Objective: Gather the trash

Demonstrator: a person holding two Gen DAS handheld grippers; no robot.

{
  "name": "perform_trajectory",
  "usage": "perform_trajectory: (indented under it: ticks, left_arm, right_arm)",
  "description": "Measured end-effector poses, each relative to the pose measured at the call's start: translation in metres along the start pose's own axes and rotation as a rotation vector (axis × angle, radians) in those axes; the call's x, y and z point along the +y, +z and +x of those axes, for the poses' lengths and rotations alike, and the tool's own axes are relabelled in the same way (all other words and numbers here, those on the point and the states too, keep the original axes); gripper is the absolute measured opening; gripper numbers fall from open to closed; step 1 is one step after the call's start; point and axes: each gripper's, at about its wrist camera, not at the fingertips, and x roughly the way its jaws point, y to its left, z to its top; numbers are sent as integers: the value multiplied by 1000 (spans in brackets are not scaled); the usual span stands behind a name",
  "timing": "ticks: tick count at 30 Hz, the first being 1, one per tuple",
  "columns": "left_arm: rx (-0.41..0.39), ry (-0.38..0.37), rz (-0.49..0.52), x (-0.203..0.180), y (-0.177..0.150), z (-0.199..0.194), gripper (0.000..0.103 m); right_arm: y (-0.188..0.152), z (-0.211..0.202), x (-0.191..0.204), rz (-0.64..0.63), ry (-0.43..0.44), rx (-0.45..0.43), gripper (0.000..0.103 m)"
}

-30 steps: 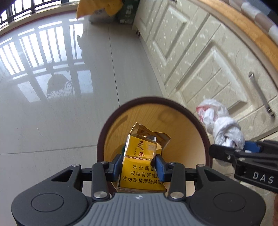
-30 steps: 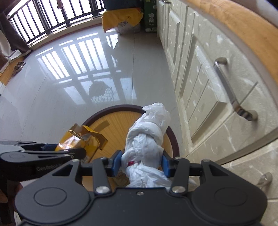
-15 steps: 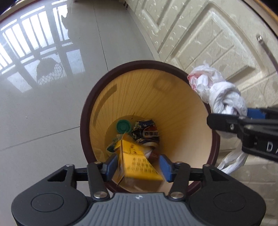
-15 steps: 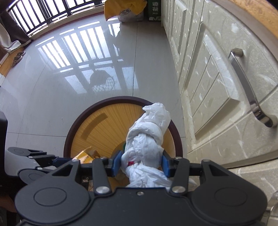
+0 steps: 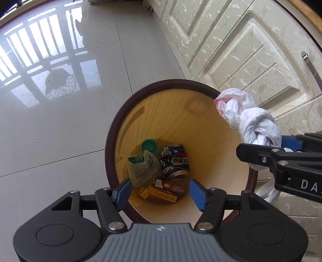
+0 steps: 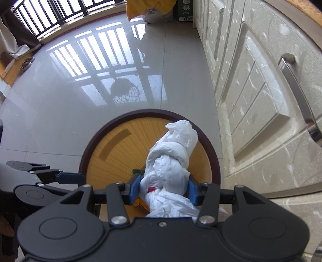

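A round bin with a dark brown rim [image 5: 112, 129] and a yellow inside stands on the floor by the cabinets; it also shows in the right wrist view [image 6: 90, 145]. My left gripper [image 5: 161, 193] is open and empty above the bin's near edge. The yellow cigarette box [image 5: 159, 194] lies at the bin's bottom beside a crushed Pepsi can [image 5: 176, 163], a green wrapper [image 5: 140, 169] and a green cap [image 5: 149, 145]. My right gripper [image 6: 164, 190] is shut on a knotted white plastic bag [image 6: 171, 161], held above the bin's right rim; the bag also shows in the left wrist view [image 5: 249, 119].
Cream cabinet doors [image 6: 251, 96] with a metal handle [image 6: 297, 94] run along the right. Glossy grey floor tiles [image 5: 50, 131] spread left and ahead. A yellow bag [image 6: 149, 6] and a green carton [image 6: 185, 9] stand at the far end by the railing.
My left gripper opened and the yellow cigarette box dropped into the bin. The left gripper tilted down over the bin. The right gripper kept hold of the white bag above the rim.
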Motion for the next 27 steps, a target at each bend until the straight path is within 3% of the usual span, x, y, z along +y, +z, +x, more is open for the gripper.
perform_trajectory:
  ticks: [4,8,27]
  left_arm:
    - [4,2,16,-2,-1,2,67]
    - [4,3,23,-2,-2,1,69]
    - [-24,38,32,-1,-6,-10,81]
  right_arm:
    - [1,-5,-1,16,22,-35,52]
    - [3,-10,-2,38,51,-69,72]
    - [-6,-3,2,-22,-30,-2,76]
